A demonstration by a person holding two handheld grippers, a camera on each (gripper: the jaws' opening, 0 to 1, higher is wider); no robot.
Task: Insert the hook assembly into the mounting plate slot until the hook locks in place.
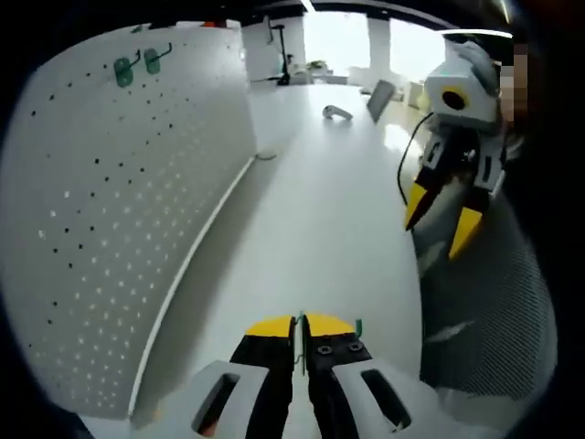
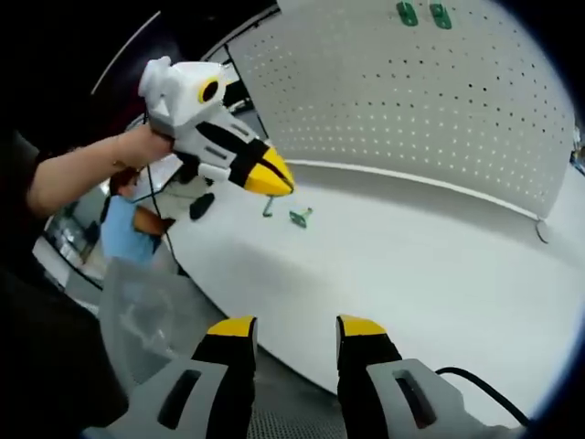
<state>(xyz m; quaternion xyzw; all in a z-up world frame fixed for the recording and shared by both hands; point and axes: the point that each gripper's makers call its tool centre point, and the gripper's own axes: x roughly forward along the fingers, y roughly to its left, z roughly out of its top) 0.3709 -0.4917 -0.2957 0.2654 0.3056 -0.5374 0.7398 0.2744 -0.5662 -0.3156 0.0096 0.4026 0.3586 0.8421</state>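
Right up close in the left gripper view, the left gripper (image 1: 301,322) sits at 6 o'clock with its two yellow-tipped jaws pressed tight on a thin green hook (image 1: 300,340); a bit of green pokes out between the tips and another bit shows beside the right tip. In the right gripper view this same gripper is held up in the air at 10 o'clock by a person's hand (image 2: 139,144), and the green hook hangs just under its yellow nose, above the white table (image 2: 430,256). The right gripper (image 2: 294,327) is at 6 o'clock in its own view, with its jaws wide apart and nothing between them. In the left gripper view it shows at 2 o'clock, past the edge of the table, tips pointing down and spread. A big white pegboard (image 1: 137,210) full of little holes stands on the table, at 9 o'clock in the left gripper view and at 1 o'clock in the right gripper view. Two more green hooks (image 1: 137,66) are stuck in the board near its top edge. A black cable (image 2: 475,384) runs by the right gripper at 5 o'clock.
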